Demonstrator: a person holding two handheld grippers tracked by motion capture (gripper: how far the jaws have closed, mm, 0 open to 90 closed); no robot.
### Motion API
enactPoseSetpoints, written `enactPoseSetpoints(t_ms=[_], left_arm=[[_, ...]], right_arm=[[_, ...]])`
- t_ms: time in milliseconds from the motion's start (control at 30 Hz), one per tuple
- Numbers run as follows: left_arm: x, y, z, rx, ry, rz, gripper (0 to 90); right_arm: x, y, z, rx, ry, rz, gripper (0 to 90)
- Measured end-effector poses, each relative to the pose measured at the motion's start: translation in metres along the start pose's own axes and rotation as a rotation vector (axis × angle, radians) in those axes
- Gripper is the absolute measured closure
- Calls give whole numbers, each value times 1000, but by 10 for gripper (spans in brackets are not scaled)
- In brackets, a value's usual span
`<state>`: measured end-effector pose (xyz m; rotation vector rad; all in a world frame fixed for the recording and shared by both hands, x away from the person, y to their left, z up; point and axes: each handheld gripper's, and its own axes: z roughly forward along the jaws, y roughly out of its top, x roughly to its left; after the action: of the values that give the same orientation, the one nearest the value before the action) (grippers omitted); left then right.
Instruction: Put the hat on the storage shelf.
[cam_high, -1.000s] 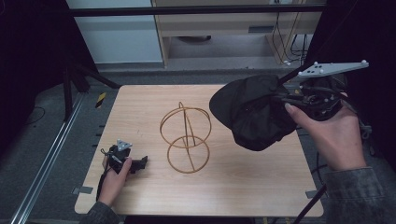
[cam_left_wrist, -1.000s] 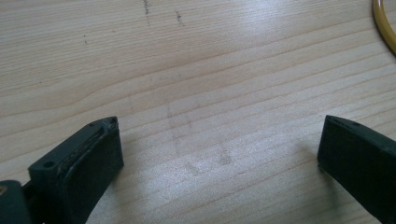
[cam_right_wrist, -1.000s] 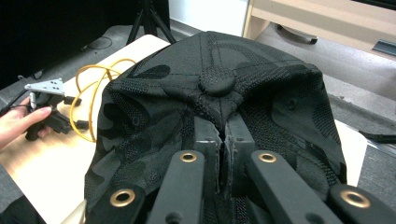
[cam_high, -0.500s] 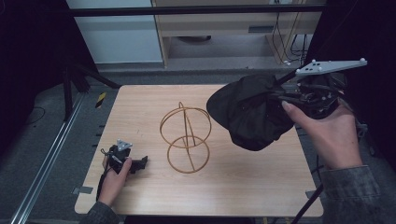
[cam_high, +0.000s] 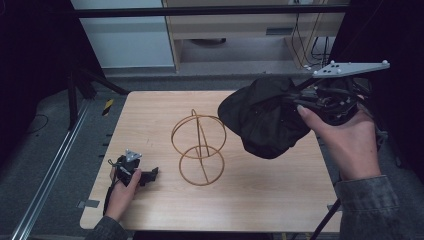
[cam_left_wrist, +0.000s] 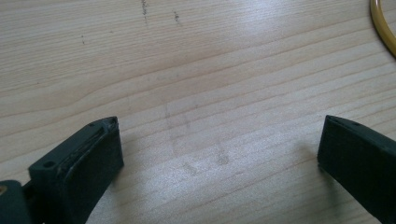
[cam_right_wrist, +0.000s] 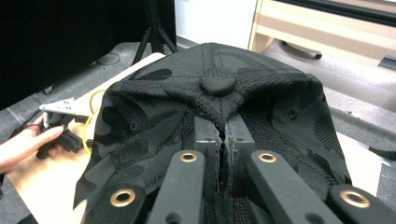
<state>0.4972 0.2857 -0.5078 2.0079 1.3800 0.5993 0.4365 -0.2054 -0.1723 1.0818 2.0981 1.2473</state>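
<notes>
Wood tabletop (cam_high: 280, 200). Black cap (cam_high: 260, 120) up in the air at 2 o'clock of the gold wire stand (cam_high: 199, 145), pinched by right tool (cam_right_wrist: 223, 133). Left tool (cam_left_wrist: 219, 144) wide, empty, parked at 8 o'clock. Carrying step; next, probably lowering cap onto stand's top ring.

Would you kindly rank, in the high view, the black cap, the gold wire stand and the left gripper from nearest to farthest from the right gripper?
1. The black fabric cap: clamped in the right gripper, above the table's right side.
2. The gold wire stand of rings: mid-table, to the cap's left.
3. The left gripper: resting near the table's front left corner, jaws open.
</notes>
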Motion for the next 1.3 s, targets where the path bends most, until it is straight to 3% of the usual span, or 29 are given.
enactPoseSetpoints(t_ms=[267,700,1300], left_arm=[[0,0,0,-1,-1,0,0],[0,0,0,0,0,0,0],[0,0,0,-2,0,-2,0]], right_arm=[[9,10,7,-38,15,-6,867],[30,22,33,-78,77,-12,867],[57,32,69,-53,145,-41,866]])
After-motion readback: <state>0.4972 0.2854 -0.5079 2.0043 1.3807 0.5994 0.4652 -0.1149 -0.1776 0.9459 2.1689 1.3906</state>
